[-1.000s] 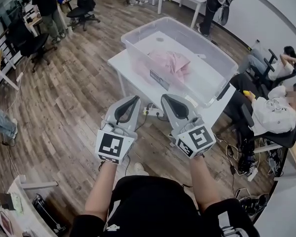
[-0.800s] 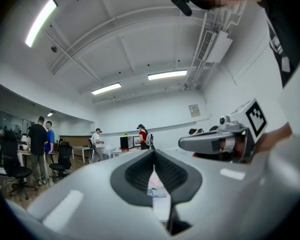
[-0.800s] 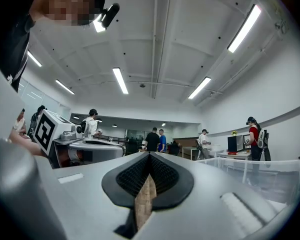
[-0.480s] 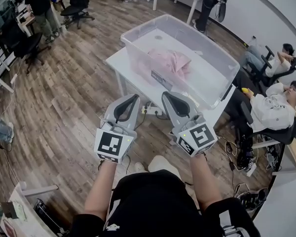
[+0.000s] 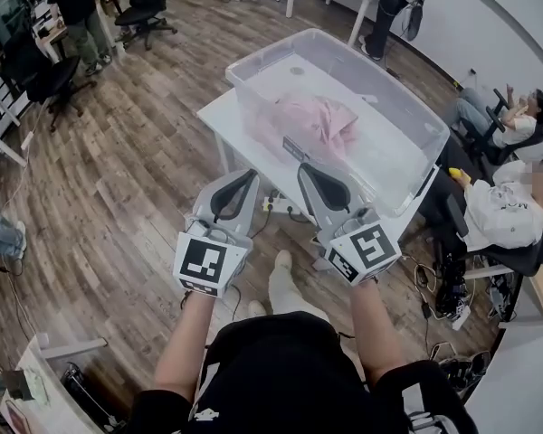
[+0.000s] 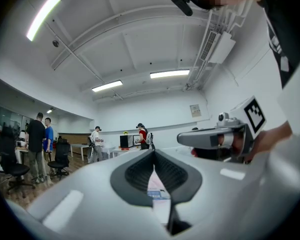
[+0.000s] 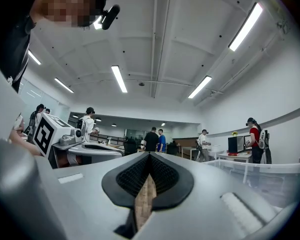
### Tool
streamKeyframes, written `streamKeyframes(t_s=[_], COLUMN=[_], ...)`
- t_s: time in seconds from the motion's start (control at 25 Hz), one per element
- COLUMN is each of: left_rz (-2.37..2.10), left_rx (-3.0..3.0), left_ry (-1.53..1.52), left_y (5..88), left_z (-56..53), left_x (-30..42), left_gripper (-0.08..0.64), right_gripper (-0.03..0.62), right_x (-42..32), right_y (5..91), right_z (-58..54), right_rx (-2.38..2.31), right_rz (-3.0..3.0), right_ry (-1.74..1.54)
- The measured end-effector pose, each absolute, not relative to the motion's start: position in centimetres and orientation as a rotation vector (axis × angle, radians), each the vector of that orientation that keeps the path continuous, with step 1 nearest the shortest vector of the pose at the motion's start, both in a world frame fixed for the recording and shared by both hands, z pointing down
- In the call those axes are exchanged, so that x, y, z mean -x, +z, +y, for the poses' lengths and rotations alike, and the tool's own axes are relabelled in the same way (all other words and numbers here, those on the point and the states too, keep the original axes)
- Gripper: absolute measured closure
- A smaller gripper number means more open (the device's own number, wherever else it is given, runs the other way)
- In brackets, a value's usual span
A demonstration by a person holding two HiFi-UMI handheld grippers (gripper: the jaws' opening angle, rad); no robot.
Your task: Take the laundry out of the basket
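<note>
A clear plastic basket (image 5: 253,70) stands on a white table (image 5: 219,116) ahead of me, with pink laundry (image 5: 312,125) bunched inside near its front wall. My left gripper (image 5: 245,178) and right gripper (image 5: 309,172) are held side by side, level, just short of the basket's near wall. Both are shut with nothing between the jaws. In the left gripper view the left gripper (image 6: 154,152) has its tips together, and the right gripper (image 6: 215,136) shows beside it. In the right gripper view the right gripper (image 7: 149,155) is shut, with the basket's rim (image 7: 260,176) at the right.
A power strip with cables (image 5: 276,204) lies on the wooden floor under the table. A seated person (image 5: 502,215) and another (image 5: 516,120) are close on the right. Office chairs (image 5: 145,16) and standing people are at the far left. A desk corner (image 5: 45,369) is at lower left.
Both grippers have come nearer the basket, still shut and side by side. My leg has stepped forward below them.
</note>
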State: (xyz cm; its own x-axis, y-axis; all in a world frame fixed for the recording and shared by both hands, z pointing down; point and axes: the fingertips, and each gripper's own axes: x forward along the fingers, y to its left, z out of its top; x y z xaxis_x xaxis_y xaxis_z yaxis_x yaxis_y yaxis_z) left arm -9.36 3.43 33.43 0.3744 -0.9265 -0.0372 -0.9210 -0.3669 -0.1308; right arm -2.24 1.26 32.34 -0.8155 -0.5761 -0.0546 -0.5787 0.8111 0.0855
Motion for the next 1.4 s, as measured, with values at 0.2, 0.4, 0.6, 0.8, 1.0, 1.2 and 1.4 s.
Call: streamKeyframes(t_s=[0.2, 0.4, 0.6, 0.8, 1.0, 1.2, 1.4], left_rz=[1.705, 1.712, 1.715, 1.714, 1.721, 1.723, 1.735], left_rx=[2.479, 2.483, 2.487, 2.488, 2.480, 2.475, 2.466], left_ry=[-0.055, -0.057, -0.057, -0.063, -0.072, -0.085, -0.103], left_y=[33.2, 33.6, 33.8, 33.7, 33.5, 33.1, 32.7], left_z=[1.2, -1.0, -3.4, -6.6, -10.0, -13.0, -15.7], left_x=[9.9, 9.9, 10.3, 10.5, 9.8, 9.2, 8.7], left_gripper=[0.551, 0.551, 0.551, 0.551, 0.551, 0.551, 0.551], right_gripper=[0.594, 0.594, 0.594, 0.594, 0.594, 0.594, 0.594], right_x=[2.9, 2.9, 3.5, 3.7, 3.1, 2.7, 2.2], right_y=[32.2, 31.9, 31.8, 31.5, 31.4, 31.0, 30.5], right_z=[-1.1, -3.5, -6.1, -9.3, -12.7, -15.9, -18.9], right_rx=[0.921, 0.919, 0.919, 0.916, 0.902, 0.888, 0.869], right_rz=[2.964, 2.950, 2.944, 2.941, 2.936, 2.938, 2.946], right_ry=[0.151, 0.143, 0.140, 0.141, 0.137, 0.134, 0.137])
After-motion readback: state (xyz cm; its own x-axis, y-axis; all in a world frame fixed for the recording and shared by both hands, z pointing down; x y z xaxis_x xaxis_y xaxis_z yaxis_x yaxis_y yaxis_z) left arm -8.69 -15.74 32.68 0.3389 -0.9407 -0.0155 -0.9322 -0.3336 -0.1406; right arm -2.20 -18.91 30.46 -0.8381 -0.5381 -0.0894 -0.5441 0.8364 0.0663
